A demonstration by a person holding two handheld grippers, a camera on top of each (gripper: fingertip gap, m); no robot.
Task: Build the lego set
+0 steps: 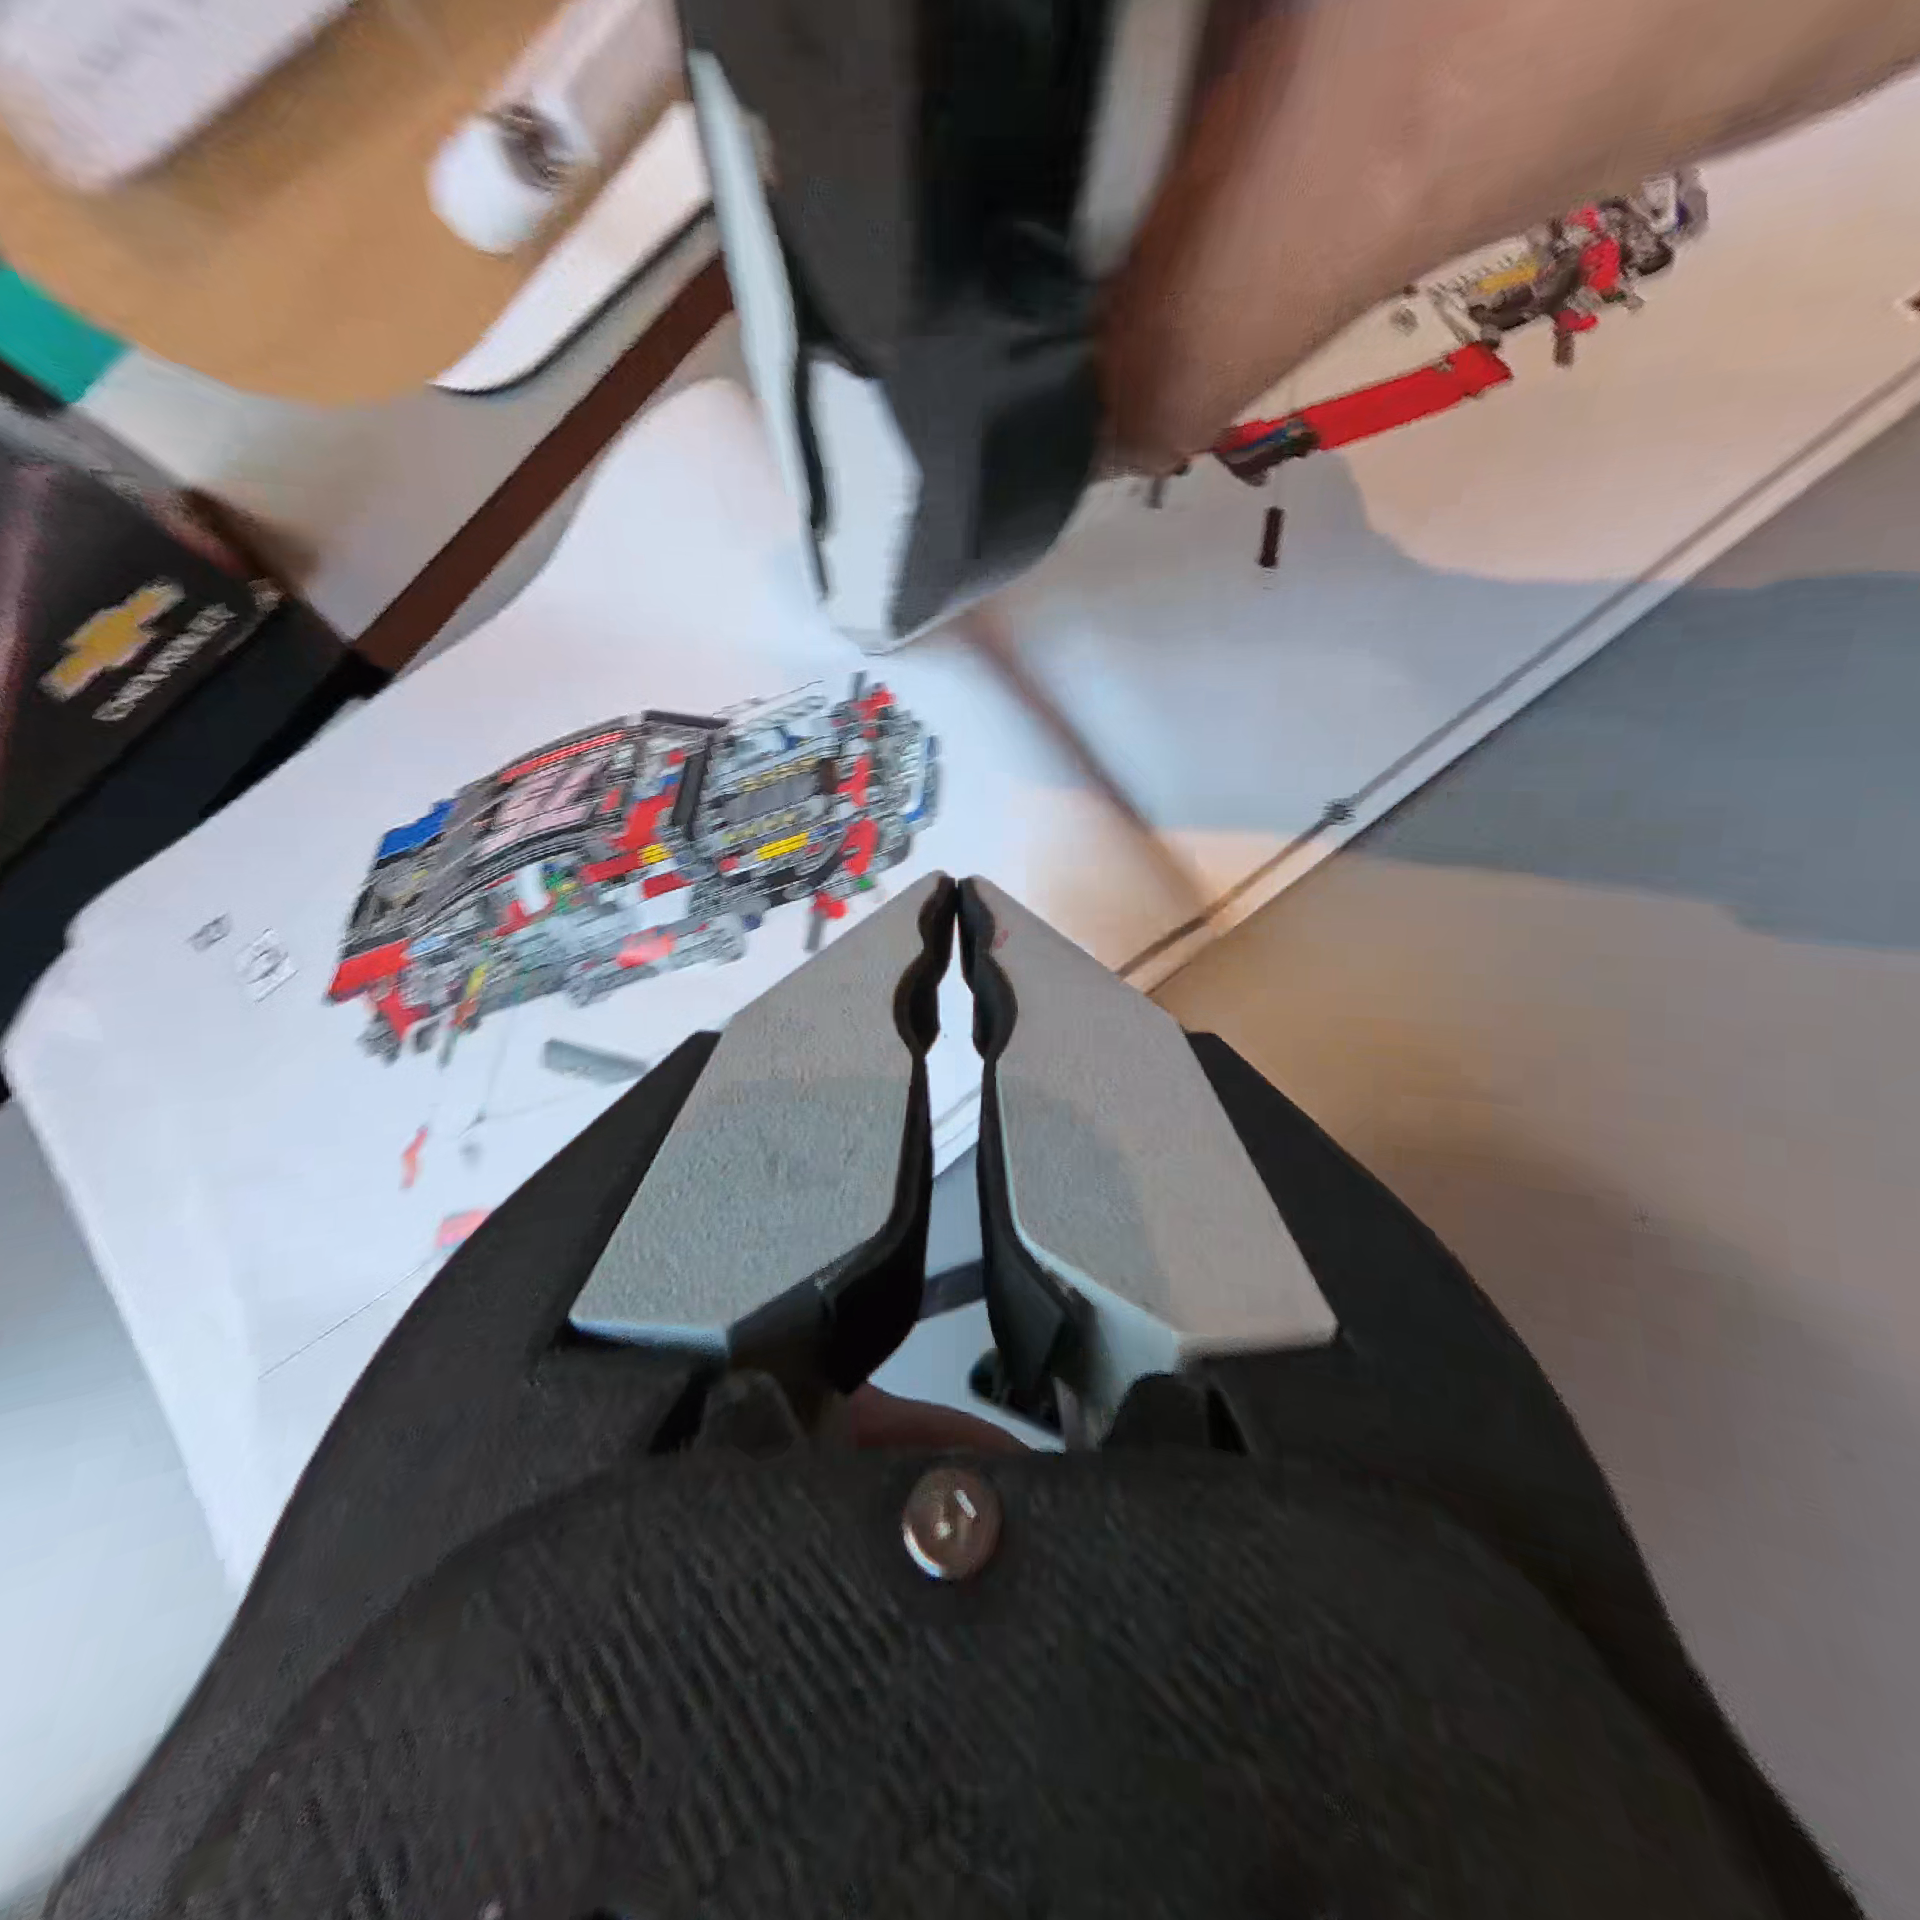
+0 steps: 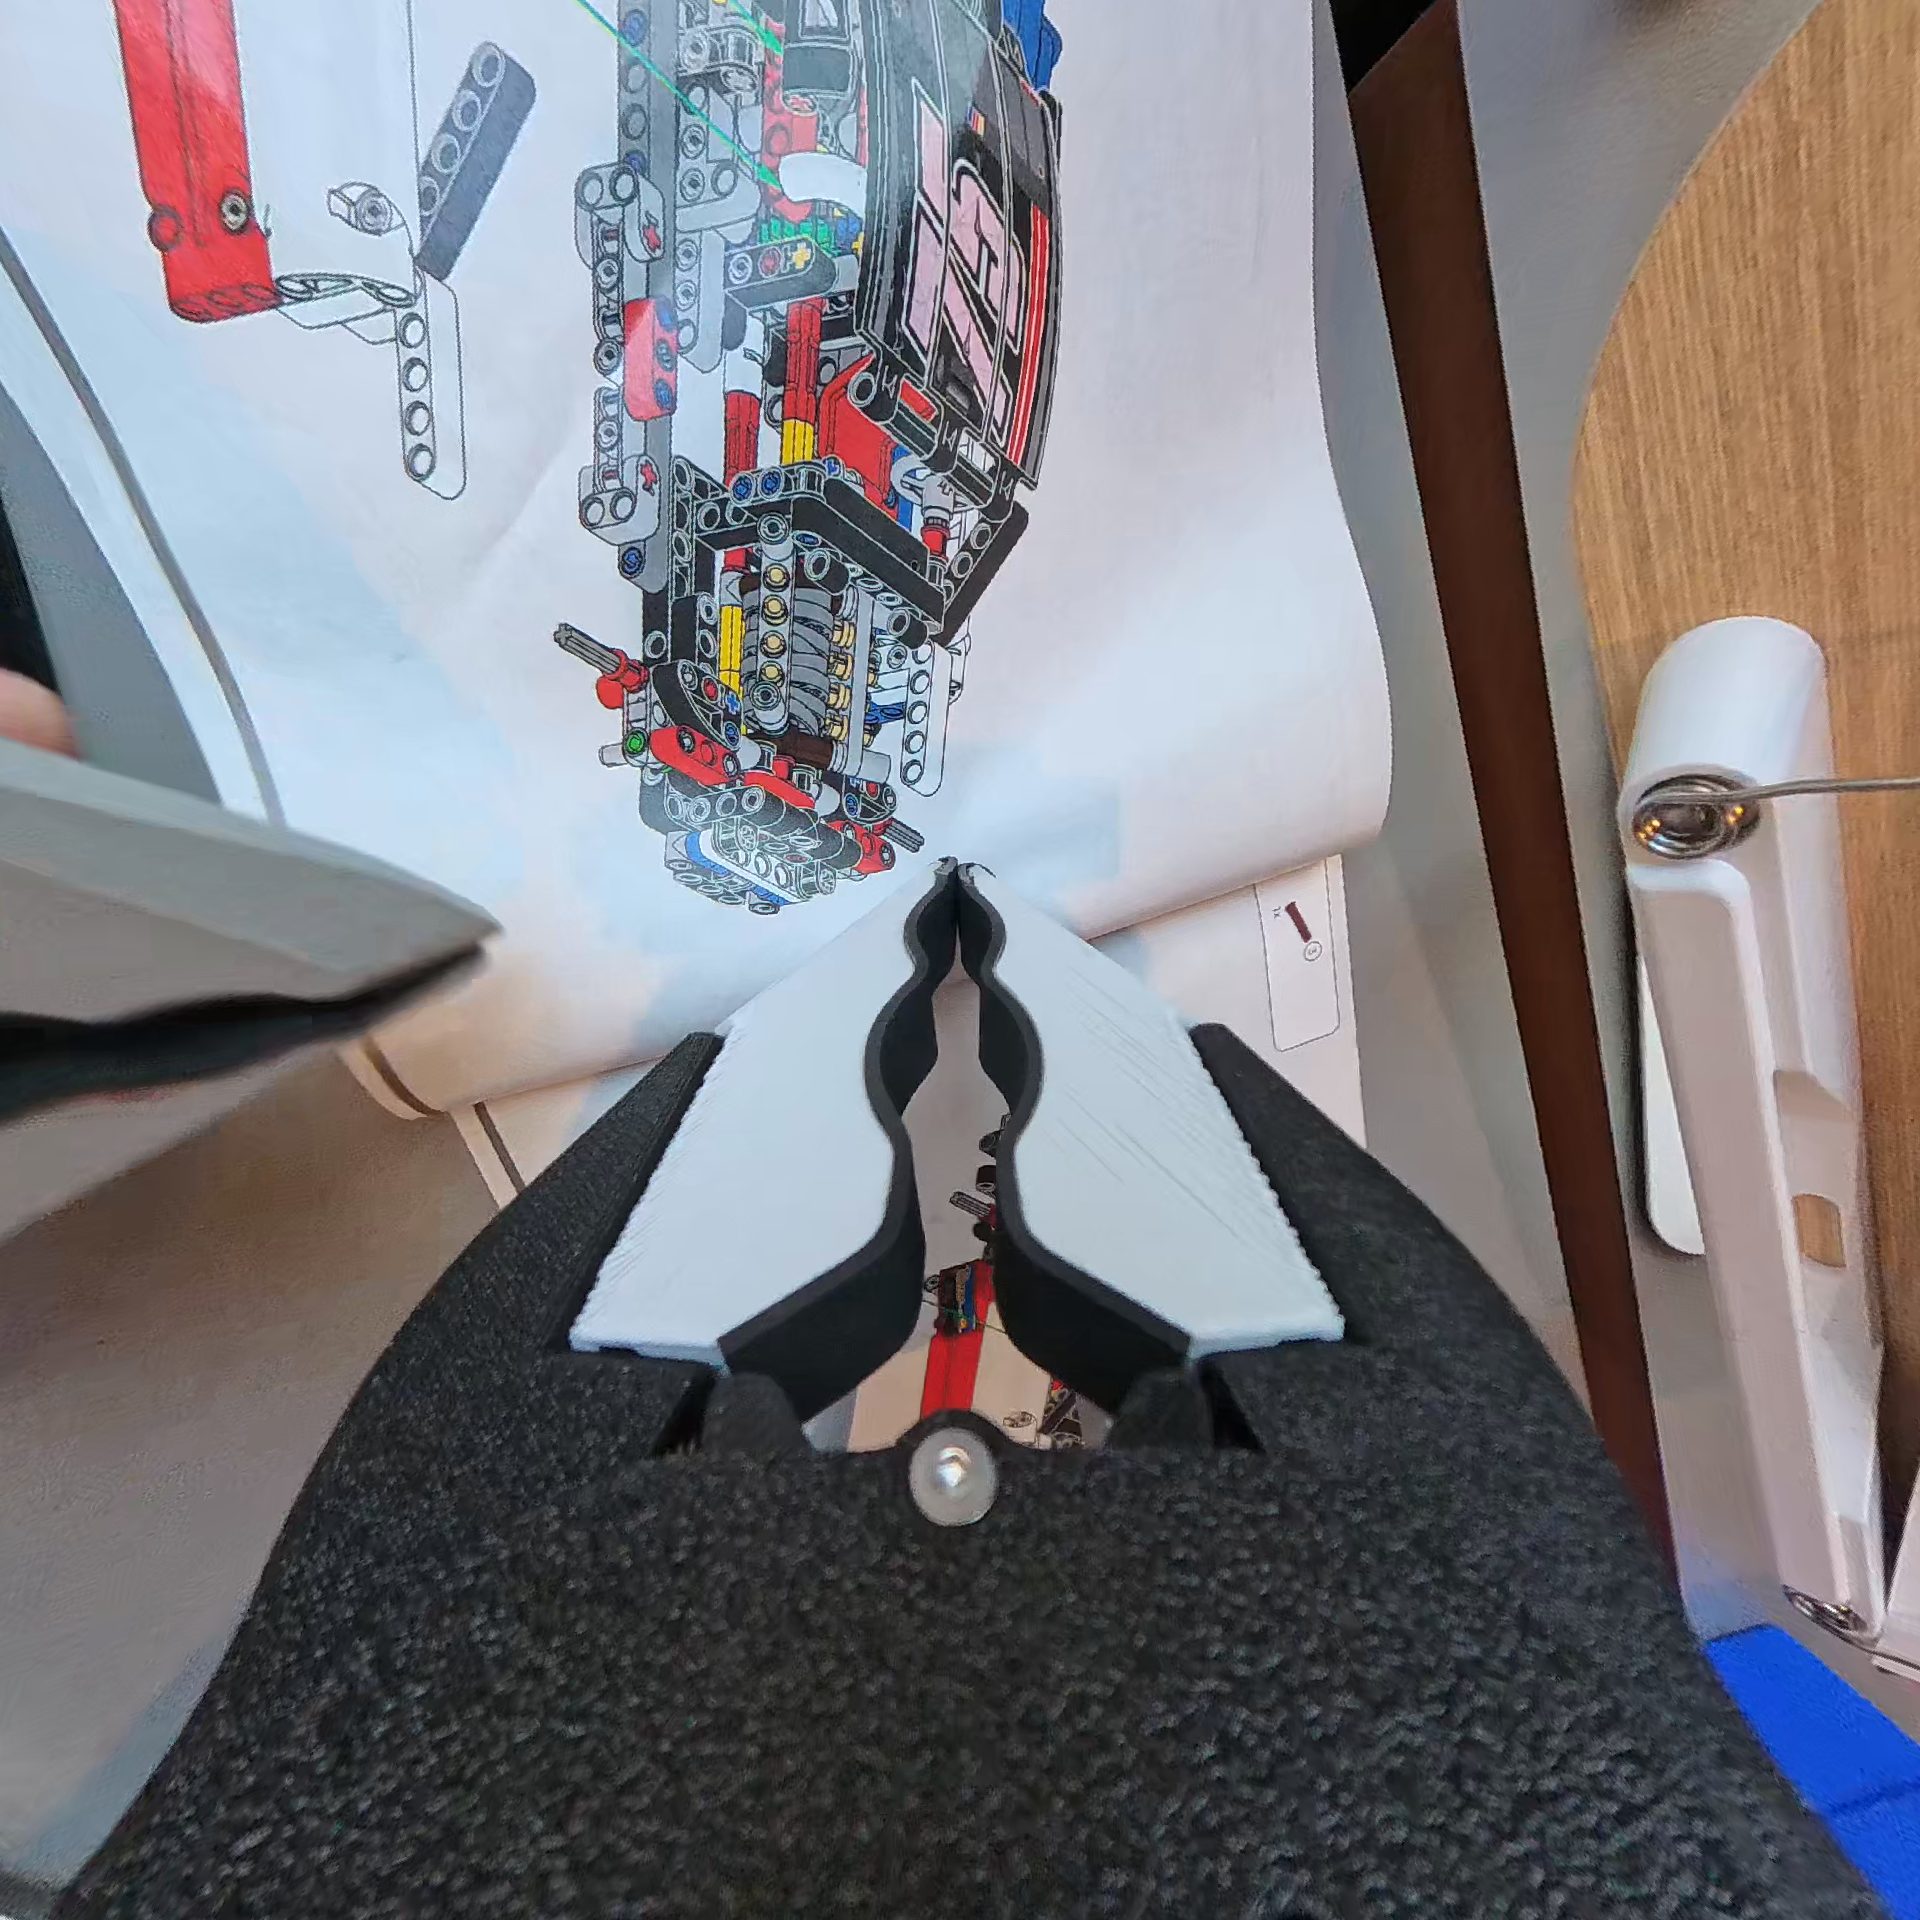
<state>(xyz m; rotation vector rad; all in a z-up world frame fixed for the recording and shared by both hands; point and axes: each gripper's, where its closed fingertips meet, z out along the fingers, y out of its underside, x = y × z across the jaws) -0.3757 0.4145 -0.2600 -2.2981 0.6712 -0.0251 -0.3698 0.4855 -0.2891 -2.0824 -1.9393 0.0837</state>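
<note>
Item: my left claw [image 1: 956, 883], tips together, nothing held, hanging over the near corner of the instruction booklet [image 1: 312, 1091].

Item: my right claw [image 2: 954, 868], tips together on what looks like the curled edge of a booklet page [image 2: 1195, 810]; whether the paper is truly pinched, I cannot tell.

Item: open page, printed car model [image 1: 644, 862] with part call-outs.

Item: small dark pin [image 1: 1269, 535], loose on the surface [image 1: 1558, 1143], beyond the booklet.

Item: lego assembly [image 1: 1455, 343], far side: long red beam, grey-and-red cluster. Judged partly built; much remains.

Item: black set box [image 1: 125, 623], at the booklet's left.

Room: open surface to my right; a seam crosses it. Dark wooden edge [image 2: 1486, 623] bounds the booklet's far side.
</note>
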